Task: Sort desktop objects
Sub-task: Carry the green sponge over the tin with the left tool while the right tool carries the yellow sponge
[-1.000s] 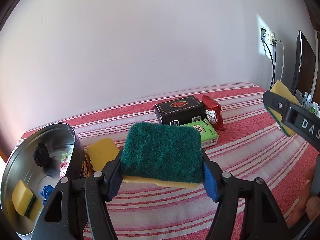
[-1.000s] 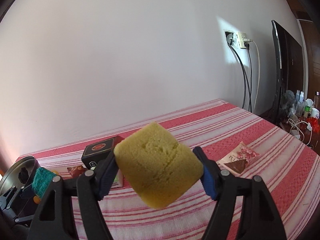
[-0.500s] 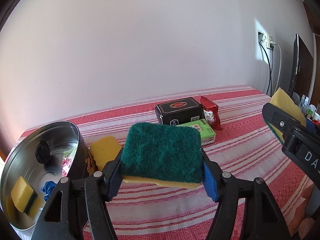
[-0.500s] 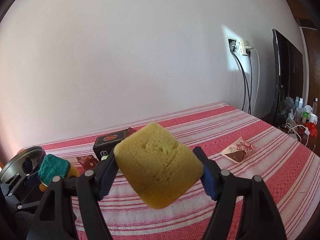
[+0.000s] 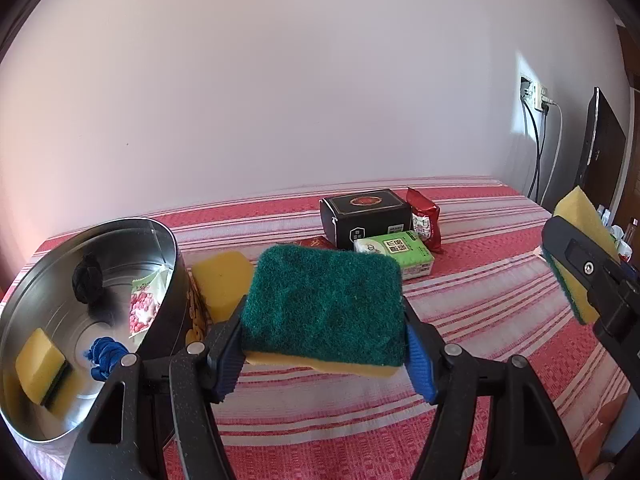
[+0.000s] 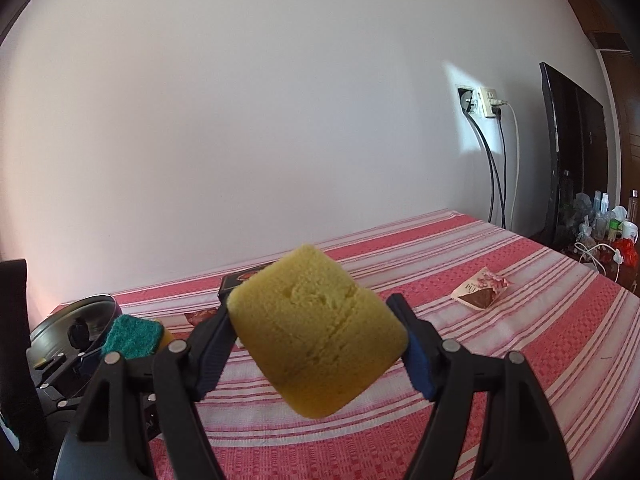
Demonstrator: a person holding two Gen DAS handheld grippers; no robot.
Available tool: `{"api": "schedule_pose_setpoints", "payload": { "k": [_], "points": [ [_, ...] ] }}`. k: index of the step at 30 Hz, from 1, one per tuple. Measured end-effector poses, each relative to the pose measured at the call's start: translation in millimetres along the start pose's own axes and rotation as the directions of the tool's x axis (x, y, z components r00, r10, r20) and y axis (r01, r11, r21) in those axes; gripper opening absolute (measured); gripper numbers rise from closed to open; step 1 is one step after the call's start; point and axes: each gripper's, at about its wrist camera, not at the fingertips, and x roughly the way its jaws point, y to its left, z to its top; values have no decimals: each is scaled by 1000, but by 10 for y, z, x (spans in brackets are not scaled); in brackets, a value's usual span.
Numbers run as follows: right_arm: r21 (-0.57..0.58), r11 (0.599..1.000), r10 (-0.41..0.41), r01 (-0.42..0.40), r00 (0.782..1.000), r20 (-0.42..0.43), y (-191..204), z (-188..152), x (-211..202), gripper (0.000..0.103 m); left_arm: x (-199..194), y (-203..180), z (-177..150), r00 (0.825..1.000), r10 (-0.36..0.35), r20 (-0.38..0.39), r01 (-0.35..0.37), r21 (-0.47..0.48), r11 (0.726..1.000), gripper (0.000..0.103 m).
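Note:
My left gripper (image 5: 324, 344) is shut on a scouring sponge (image 5: 324, 300), green side up, held above the red striped cloth. My right gripper (image 6: 316, 340) is shut on a second sponge (image 6: 316, 332), yellow side facing the camera; that sponge also shows at the right edge of the left wrist view (image 5: 580, 232). A steel bowl (image 5: 32, 292) stands at the left with a yellow-green sponge (image 5: 42, 366), a blue cloth ball (image 5: 102, 356), a black object (image 5: 86, 280) and a snack packet (image 5: 144, 306) inside. Another yellow sponge (image 5: 222, 280) lies beside the bowl.
A black box (image 5: 366, 216), a green tissue pack (image 5: 394, 250) and a red packet (image 5: 426, 220) lie mid-table. A brown-pink packet (image 6: 480, 290) lies on the cloth at the right. A wall socket with cables (image 6: 484, 102) and a dark screen (image 6: 572, 152) are at the far right.
Both grippers have kept hold of their sponges and swung towards the left. The bowl and the left gripper now sit larger in the right wrist view.

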Motion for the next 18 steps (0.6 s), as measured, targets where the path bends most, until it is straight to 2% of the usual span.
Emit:
{"api": "schedule_pose_setpoints", "payload": {
  "k": [11,15,18],
  "points": [
    [58,995,84,-80,994,-63,212,-113,8,75,-269,237,-157,1000,-17,15,18,-26,1000,69],
    [89,986,148,-140,984,-95,364,-159,36,75,-447,380,-181,999,-23,42,24,-34,999,69],
    [106,977,194,-183,976,-103,503,-155,20,75,-574,544,-163,998,-1,64,5,-51,999,69]
  ]
}}
